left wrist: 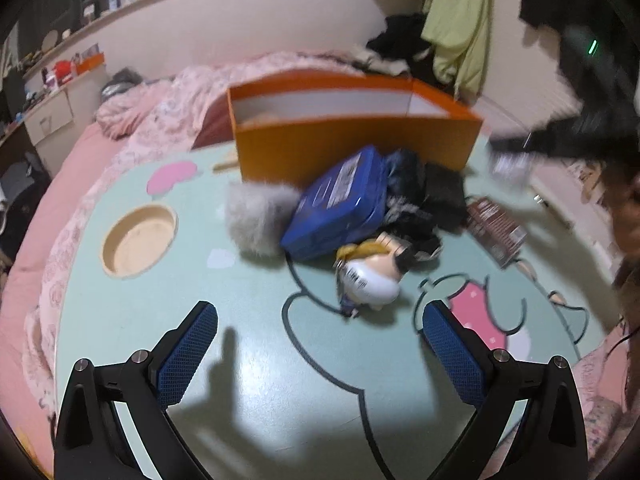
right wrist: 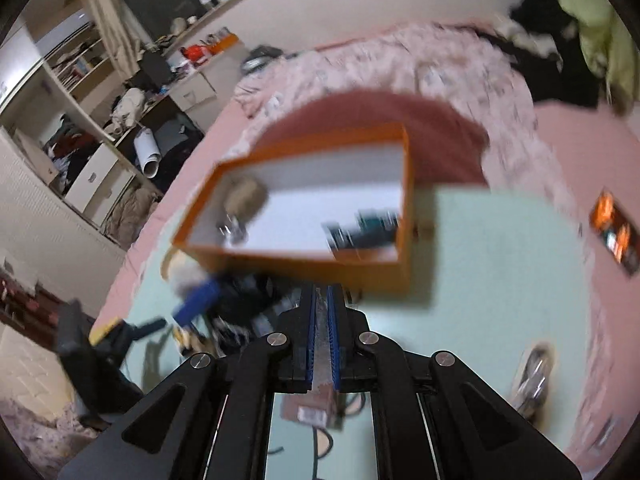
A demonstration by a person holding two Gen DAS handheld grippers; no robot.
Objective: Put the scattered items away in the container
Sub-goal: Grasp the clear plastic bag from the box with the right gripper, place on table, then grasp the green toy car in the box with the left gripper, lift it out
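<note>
The orange box [left wrist: 352,148] stands open at the far side of the mint-green table [left wrist: 248,360]. In front of it lie a blue package [left wrist: 340,208], a grey fluffy item [left wrist: 256,220], black cloth [left wrist: 432,196], a small figure toy [left wrist: 372,276] and a brown packet [left wrist: 496,228]. My left gripper [left wrist: 318,320] is open just short of the toy, nothing between its fingers. My right gripper [right wrist: 321,292] is shut on a thin flat packet [right wrist: 322,344], close to the orange box [right wrist: 304,256]. The box holds a fluffy keychain [right wrist: 244,200] and a dark teal item [right wrist: 364,232].
A round wooden dish [left wrist: 138,240] sits at the table's left. Pink bedding [left wrist: 168,112] surrounds the table. Clothes [left wrist: 404,44] are piled behind the box. A small orange-and-black packet [right wrist: 616,236] lies on the bedding at right, and a blurred metal trinket [right wrist: 532,372] lies near the table's edge.
</note>
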